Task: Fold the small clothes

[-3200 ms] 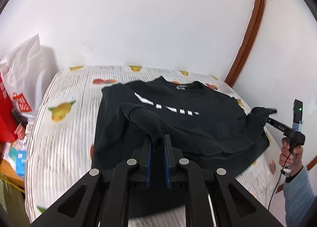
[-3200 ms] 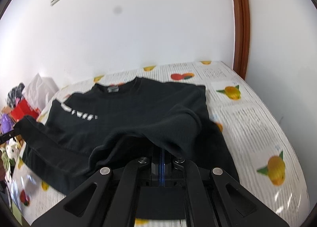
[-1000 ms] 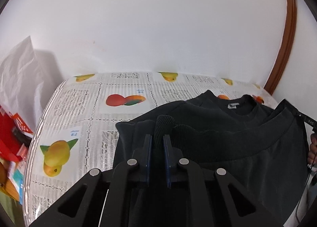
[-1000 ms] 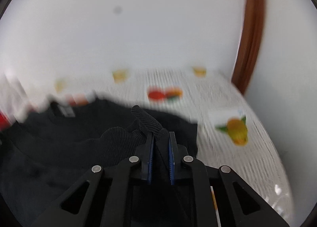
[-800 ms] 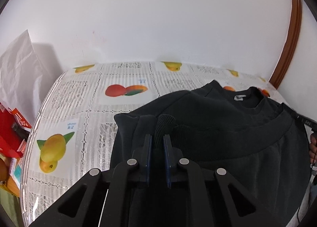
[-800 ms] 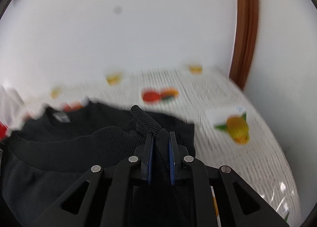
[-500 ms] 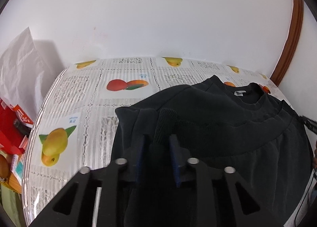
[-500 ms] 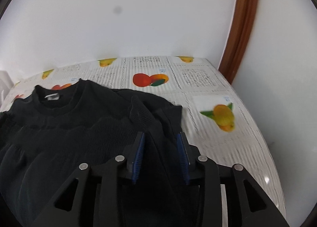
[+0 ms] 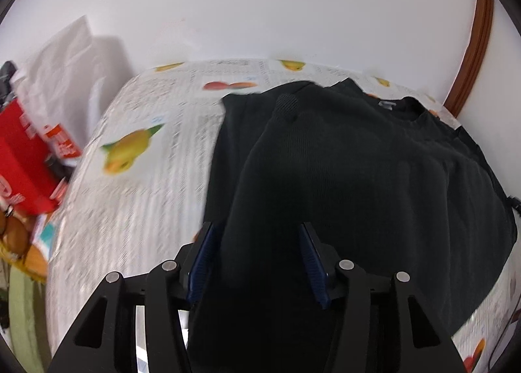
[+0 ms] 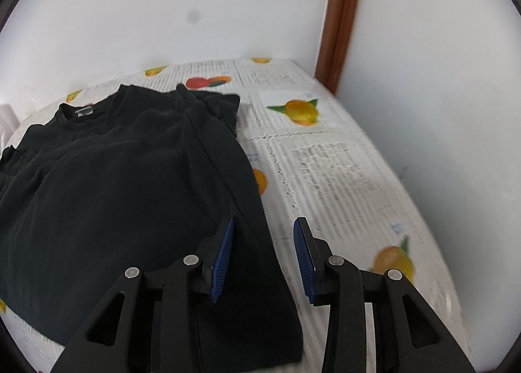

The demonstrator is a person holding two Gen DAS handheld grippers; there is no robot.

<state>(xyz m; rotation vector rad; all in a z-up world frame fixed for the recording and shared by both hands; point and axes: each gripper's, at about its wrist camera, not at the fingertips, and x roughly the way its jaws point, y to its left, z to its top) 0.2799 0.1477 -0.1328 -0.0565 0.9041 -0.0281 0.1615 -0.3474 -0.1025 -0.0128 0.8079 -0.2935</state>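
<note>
A black sweatshirt (image 9: 358, 171) lies folded bottom-over-top on the fruit-print tablecloth (image 9: 140, 197), its collar and label toward the wall. My left gripper (image 9: 257, 242) is open and empty above the garment's left part. In the right wrist view the sweatshirt (image 10: 123, 184) fills the left half. My right gripper (image 10: 263, 239) is open and empty over its right edge, with cloth under the left finger and tablecloth (image 10: 332, 171) under the right finger.
A red package (image 9: 22, 158) and a white plastic bag (image 9: 71, 73) sit off the table's left side. A white wall stands behind, with a brown door frame (image 10: 342, 14) at the right corner.
Both grippers carried the hem up to the collar, opened and let go. They have since drawn back toward the near edge, jaws wide.
</note>
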